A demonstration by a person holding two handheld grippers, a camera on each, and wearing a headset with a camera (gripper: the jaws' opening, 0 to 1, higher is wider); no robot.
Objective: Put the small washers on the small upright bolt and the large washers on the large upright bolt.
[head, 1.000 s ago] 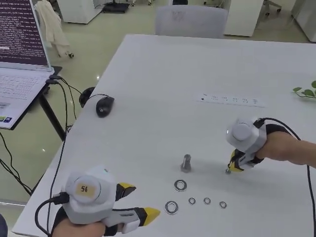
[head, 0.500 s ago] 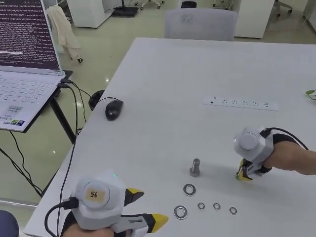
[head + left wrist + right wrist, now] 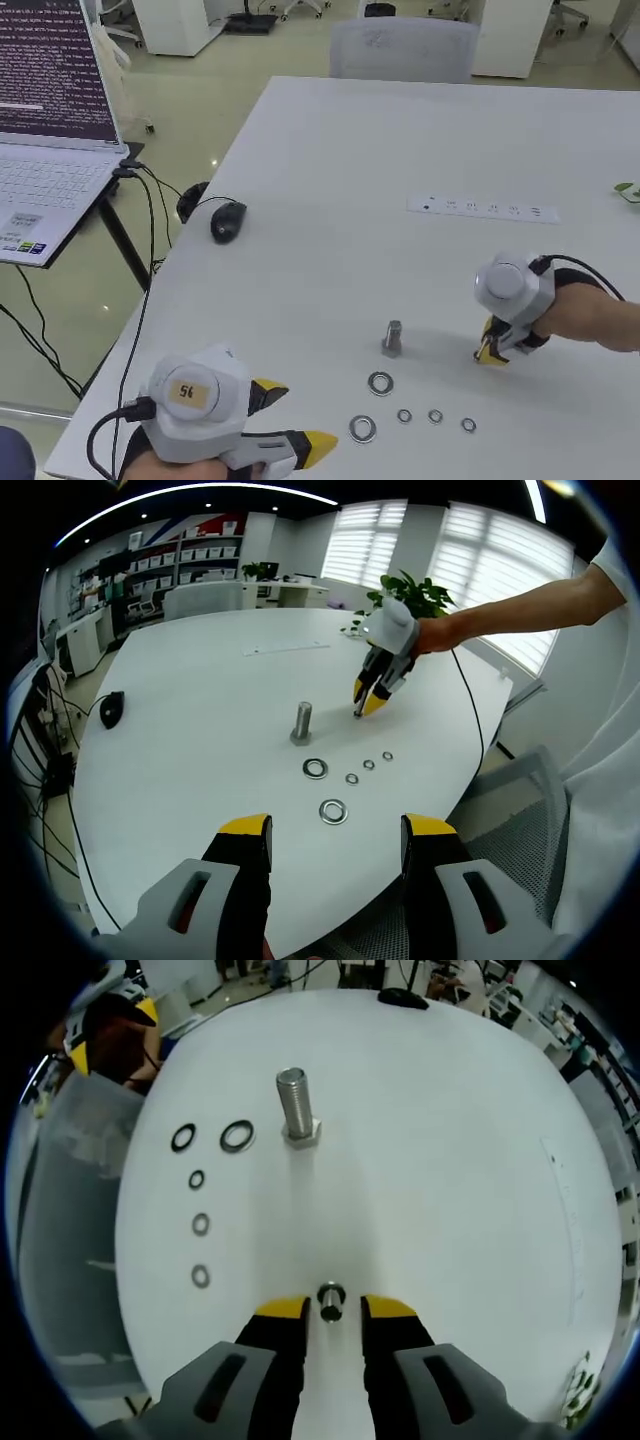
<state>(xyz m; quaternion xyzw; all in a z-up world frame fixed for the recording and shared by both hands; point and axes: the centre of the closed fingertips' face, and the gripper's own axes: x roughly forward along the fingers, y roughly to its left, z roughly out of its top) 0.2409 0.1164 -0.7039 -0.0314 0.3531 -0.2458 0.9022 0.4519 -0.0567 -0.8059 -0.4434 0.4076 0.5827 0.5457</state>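
Observation:
The large bolt [image 3: 392, 338] stands upright on the white table [image 3: 330, 160]. In front of it lie two large washers [image 3: 380, 383] [image 3: 362, 429] and three small washers [image 3: 404, 416] [image 3: 435, 416] [image 3: 468, 425]. To the bolt's right, my right gripper [image 3: 489, 353] points down, shut on the small bolt [image 3: 330, 1300], which stands upright on the table between its yellow fingertips. My left gripper [image 3: 297, 417] hovers open and empty at the near left edge, aimed at the washers [image 3: 333, 811]. The left gripper view also has the right gripper [image 3: 362, 698] with the small bolt [image 3: 357, 711].
A black mouse [image 3: 227, 220] and its cable lie near the table's left edge. A white power strip [image 3: 482, 209] lies farther back. A laptop [image 3: 40, 170] sits on a stand to the left, and a grey chair [image 3: 404, 48] is at the far end.
The head view has shifted a little. Nothing on the table has visibly moved, and both grippers keep their places.

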